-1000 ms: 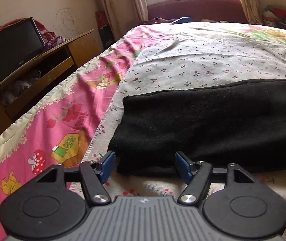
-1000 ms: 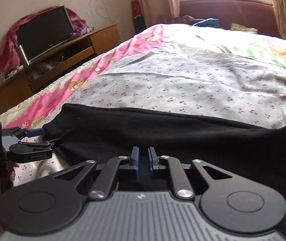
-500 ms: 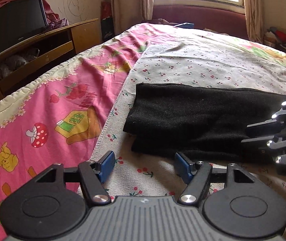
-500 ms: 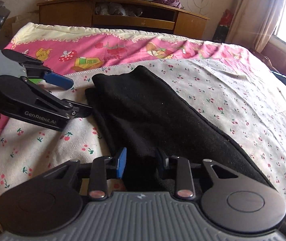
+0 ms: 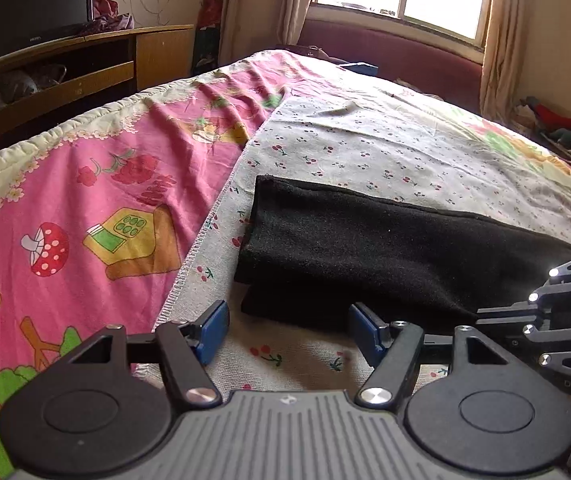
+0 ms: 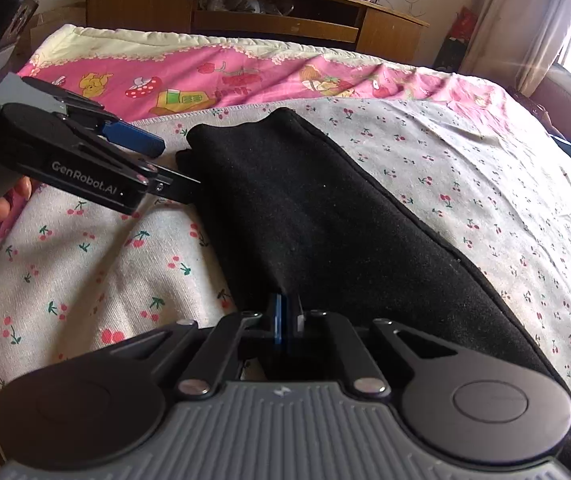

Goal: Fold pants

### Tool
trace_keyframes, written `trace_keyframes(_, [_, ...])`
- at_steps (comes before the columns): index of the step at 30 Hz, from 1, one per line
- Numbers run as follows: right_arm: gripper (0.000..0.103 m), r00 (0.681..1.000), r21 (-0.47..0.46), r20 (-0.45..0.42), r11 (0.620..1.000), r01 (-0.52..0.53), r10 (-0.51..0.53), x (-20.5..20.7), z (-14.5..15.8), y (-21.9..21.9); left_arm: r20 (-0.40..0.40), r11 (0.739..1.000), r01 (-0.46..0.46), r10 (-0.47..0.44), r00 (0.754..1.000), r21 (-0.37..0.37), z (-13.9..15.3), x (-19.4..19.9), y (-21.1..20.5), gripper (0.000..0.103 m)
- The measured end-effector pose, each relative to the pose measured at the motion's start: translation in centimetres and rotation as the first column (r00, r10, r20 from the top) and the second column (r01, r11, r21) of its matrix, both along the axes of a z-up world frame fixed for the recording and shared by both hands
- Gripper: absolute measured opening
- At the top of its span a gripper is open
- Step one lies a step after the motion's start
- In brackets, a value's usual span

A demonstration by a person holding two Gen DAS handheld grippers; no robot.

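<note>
Lying folded lengthwise on the bed's cherry sheet (image 5: 385, 152), the pants (image 6: 305, 208) are pinched at their near edge by the right hand-held gripper (image 6: 287, 312), jaws just closed; the left hand-held gripper (image 5: 289, 330) gapes, empty, just short of the pants' end.

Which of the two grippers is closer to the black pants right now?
Right. The right gripper has just closed its fingers on the black pants' near edge; the left gripper is open, just short of their end.
</note>
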State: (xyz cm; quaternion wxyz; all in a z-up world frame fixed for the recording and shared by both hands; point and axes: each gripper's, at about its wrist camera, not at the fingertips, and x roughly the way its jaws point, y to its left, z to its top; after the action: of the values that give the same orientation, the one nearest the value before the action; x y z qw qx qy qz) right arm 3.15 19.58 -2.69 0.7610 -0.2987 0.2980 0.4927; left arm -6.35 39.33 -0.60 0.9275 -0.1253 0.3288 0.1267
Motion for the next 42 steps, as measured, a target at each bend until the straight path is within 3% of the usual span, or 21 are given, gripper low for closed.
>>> trace_keyframes(2, [0.002, 1.0, 0.023, 0.0, 1.0, 0.004, -0.004, -0.3, 0.7, -0.6, 0.008, 1.0, -0.013, 0.013, 1.0, -0.017, 0.2, 0.3, 0.5, 0.079])
trace_keyframes(9, [0.001, 0.999, -0.003, 0.031, 1.0, -0.01, 0.01, -1.6, 0.2, -1.5, 0.02, 0.999, -0.01, 0.009, 1.0, 0.054, 0.2, 2.3, 0.8, 0.079])
trace_keyframes(11, [0.003, 0.998, 0.01, 0.067, 1.0, -0.02, 0.02, -2.0, 0.4, -1.2, -0.004, 0.996, -0.006, 0.007, 1.0, 0.093, 0.0, 3.0, 0.6, 0.07])
trace_keyframes(13, [0.008, 0.992, 0.031, 0.118, 0.999, -0.042, 0.038, -2.2, 0.7, -0.7, -0.021, 0.996, -0.013, 0.015, 1.0, 0.093, -0.2, 3.4, 0.8, 0.053])
trace_keyframes(14, [0.014, 0.988, 0.03, 0.147, 0.998, -0.06, 0.055, -2.2, 0.7, -0.2, -0.024, 0.997, -0.023, 0.025, 0.999, 0.078, -0.3, 3.4, 1.2, 0.051])
trace_keyframes(17, [0.032, 0.98, 0.018, 0.171, 0.994, -0.108, 0.103, -2.1, 0.2, 1.8, -0.03, 0.997, -0.041, 0.044, 0.999, 0.069, -0.1, 3.1, 1.9, 0.033])
trace_keyframes(18, [0.033, 0.977, 0.009, 0.176, 0.992, -0.127, 0.124, -2.2, -0.2, 2.4, -0.032, 0.997, -0.041, 0.044, 0.999, 0.069, 0.0, 3.1, 2.1, 0.029])
trace_keyframes(21, [0.026, 0.967, -0.018, 0.224, 0.993, -0.116, 0.117, -2.2, -1.5, 3.8, -0.029, 0.998, -0.03, 0.032, 0.999, 0.056, 0.3, 3.0, 2.5, 0.026])
trace_keyframes(23, [0.006, 0.983, 0.0, 0.168, 0.997, -0.071, 0.07, -1.4, -1.4, 4.1, -0.031, 0.998, -0.02, 0.022, 0.999, 0.059, 0.5, 3.1, 2.5, 0.026])
trace_keyframes(25, [0.004, 0.989, 0.03, 0.142, 0.998, -0.048, 0.043, -1.2, -0.5, 3.8, -0.027, 0.999, -0.01, 0.011, 1.0, 0.049, 0.9, 2.8, 2.5, 0.025])
trace_keyframes(30, [0.002, 0.993, 0.095, 0.114, 0.994, -0.045, 0.034, -1.9, 2.2, 2.2, -0.016, 0.999, 0.007, -0.006, 1.0, 0.039, 1.4, 1.4, 2.3, 0.025])
trace_keyframes(33, [0.004, 0.994, 0.039, 0.106, 0.998, -0.046, 0.042, -1.3, 0.4, 3.1, -0.08, 0.997, -0.013, 0.019, 0.997, 0.079, -0.3, 2.4, 2.2, 0.027])
trace_keyframes(35, [0.009, 0.997, 0.016, 0.066, 0.999, -0.035, 0.034, -1.0, -0.9, 3.7, -0.075, 0.998, -0.039, 0.042, 0.996, 0.04, -0.4, 2.2, 2.7, 0.027])
trace_keyframes(36, [0.009, 0.997, 0.022, 0.068, 0.999, -0.035, 0.034, -1.2, -0.7, 3.6, -0.066, 0.999, -0.049, 0.051, 0.997, 0.022, 0.0, 1.8, 2.8, 0.03])
trace_keyframes(37, [0.011, 0.996, 0.037, 0.078, 0.999, -0.04, 0.037, -1.4, -0.4, 3.4, -0.057, 0.998, -0.057, 0.058, 0.997, 0.01, 0.4, 1.3, 2.9, 0.041])
trace_keyframes(39, [0.024, 0.995, 0.07, 0.077, 0.995, -0.066, 0.061, -1.6, 0.0, 2.9, -0.037, 0.999, -0.051, 0.05, 0.998, -0.011, 0.9, 0.4, 2.7, 0.06])
trace_keyframes(40, [0.034, 0.994, 0.075, 0.085, 0.995, -0.073, 0.067, -1.6, 0.0, 2.8, -0.026, 0.998, -0.049, 0.048, 0.998, -0.027, 1.1, 0.0, 2.4, 0.061])
trace_keyframes(42, [0.036, 0.991, 0.059, 0.101, 0.994, -0.089, 0.083, -1.9, -0.3, 3.1, -0.01, 0.998, -0.046, 0.046, 0.999, -0.046, 1.4, -0.8, 1.6, 0.062])
